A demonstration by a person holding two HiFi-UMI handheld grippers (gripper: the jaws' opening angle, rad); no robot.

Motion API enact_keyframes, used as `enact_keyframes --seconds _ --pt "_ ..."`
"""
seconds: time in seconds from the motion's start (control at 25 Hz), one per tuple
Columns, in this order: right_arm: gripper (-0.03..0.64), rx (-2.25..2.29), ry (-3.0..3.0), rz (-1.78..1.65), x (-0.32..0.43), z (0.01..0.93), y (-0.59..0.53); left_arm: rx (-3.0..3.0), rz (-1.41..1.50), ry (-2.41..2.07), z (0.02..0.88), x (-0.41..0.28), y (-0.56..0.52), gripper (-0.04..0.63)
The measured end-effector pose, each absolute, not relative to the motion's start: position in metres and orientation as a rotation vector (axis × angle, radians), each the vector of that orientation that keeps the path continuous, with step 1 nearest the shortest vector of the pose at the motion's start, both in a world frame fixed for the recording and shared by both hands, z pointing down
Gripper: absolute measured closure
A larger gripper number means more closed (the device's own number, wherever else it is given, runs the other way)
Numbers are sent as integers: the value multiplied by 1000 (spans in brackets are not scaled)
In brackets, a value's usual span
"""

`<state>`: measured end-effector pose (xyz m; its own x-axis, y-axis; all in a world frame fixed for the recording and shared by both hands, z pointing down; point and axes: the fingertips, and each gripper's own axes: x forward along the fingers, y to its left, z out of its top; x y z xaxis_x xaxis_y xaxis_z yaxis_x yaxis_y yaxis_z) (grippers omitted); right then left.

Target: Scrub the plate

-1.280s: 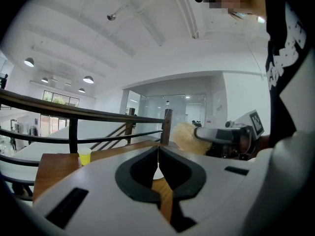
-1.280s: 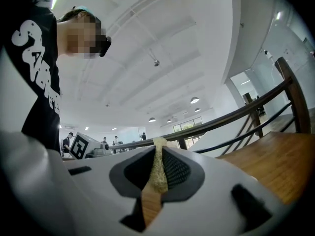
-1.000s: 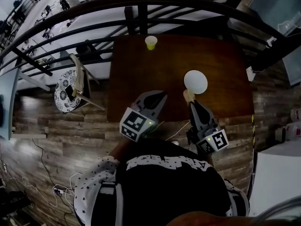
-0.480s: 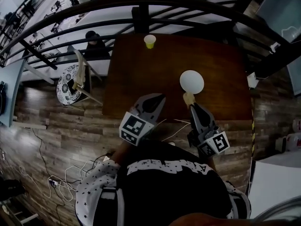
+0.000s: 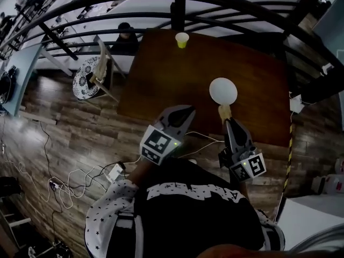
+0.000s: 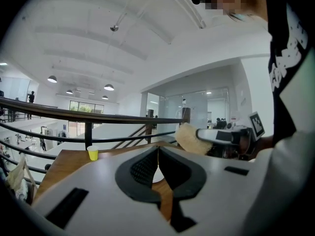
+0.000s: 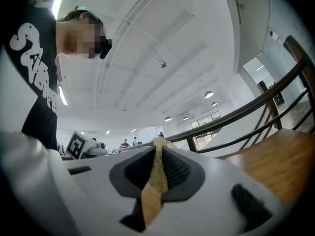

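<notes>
A white plate (image 5: 222,90) lies on the dark wooden table (image 5: 161,79), right of its middle. My right gripper (image 5: 228,119) is shut on a tan sponge (image 5: 224,112), which sticks out past the tips just short of the plate's near rim. In the right gripper view the sponge (image 7: 156,168) is pinched flat between the right gripper's (image 7: 158,154) jaws. My left gripper (image 5: 185,112) hovers over the table's near edge, left of the plate, its jaws together on nothing. The left gripper view shows that gripper (image 6: 158,154) shut, a sliver of plate (image 6: 156,177) behind it, and the sponge (image 6: 189,139) to the right.
A yellow paper cup (image 5: 182,40) stands at the table's far edge, also in the left gripper view as the cup (image 6: 92,153). A dark metal railing (image 5: 177,7) runs behind the table. A chair (image 5: 99,71) stands at the left and cables (image 5: 70,181) lie on the wood floor.
The head view has swung a little, showing more floor at the left. Both grippers keep about the same places near the plate, the right one still shut on the sponge.
</notes>
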<state>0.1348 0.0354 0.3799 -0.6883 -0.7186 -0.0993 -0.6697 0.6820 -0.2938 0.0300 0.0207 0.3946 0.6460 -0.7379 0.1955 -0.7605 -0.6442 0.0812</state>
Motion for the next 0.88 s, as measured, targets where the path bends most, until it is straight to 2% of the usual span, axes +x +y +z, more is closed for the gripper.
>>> enact_keyframes --seconds 0.48,0.88 --pt "568 -1081 2686 -368 142 393 28 2670 266 -1303 401 29 26 580" --pt "568 -1183 2685 -321 148 383 -1 2716 185 -1204 402 48 -25 580"
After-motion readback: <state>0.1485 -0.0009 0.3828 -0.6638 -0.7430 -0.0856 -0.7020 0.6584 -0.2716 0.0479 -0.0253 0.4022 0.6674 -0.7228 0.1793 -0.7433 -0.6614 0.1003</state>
